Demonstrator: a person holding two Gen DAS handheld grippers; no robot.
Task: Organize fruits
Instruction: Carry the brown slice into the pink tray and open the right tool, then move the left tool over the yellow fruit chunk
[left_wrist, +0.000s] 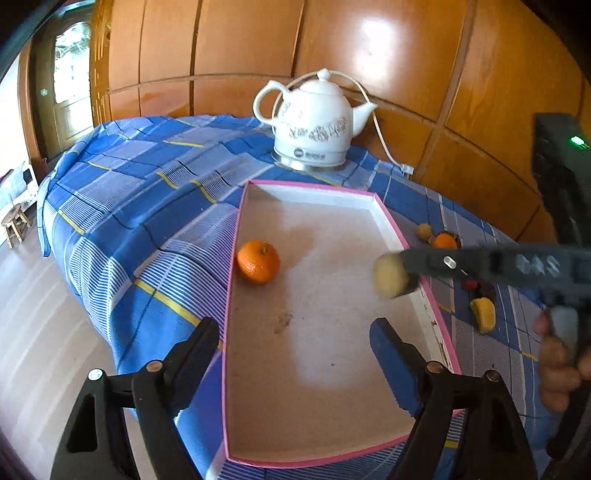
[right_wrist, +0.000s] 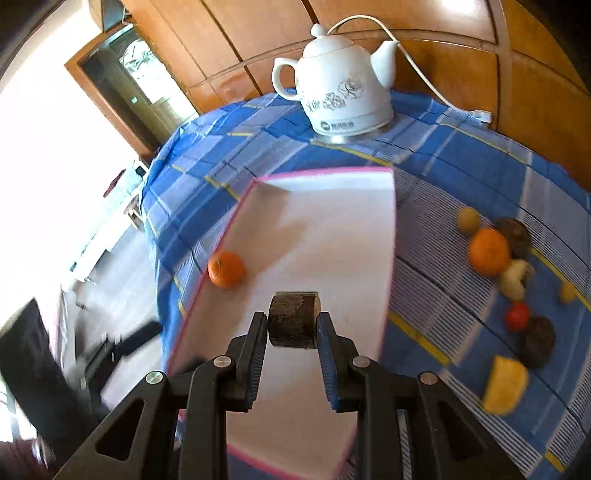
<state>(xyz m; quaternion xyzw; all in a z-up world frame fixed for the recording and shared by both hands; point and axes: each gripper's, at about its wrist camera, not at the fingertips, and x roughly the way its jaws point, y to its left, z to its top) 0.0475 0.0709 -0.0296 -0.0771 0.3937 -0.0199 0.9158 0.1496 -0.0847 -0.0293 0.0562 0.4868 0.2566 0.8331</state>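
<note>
One kettle logo, lettering unreadable.

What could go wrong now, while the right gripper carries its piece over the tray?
1. The right gripper holds the dark round piece only by its two flat ends; if it slips, it may roll on the tray or off it.
2. The orange lies against the tray's left wall, so a dropped piece could knock it.
3. The open left gripper hangs over the same tray; the two grippers might collide.

orange in tray, kettle behind tray
</note>
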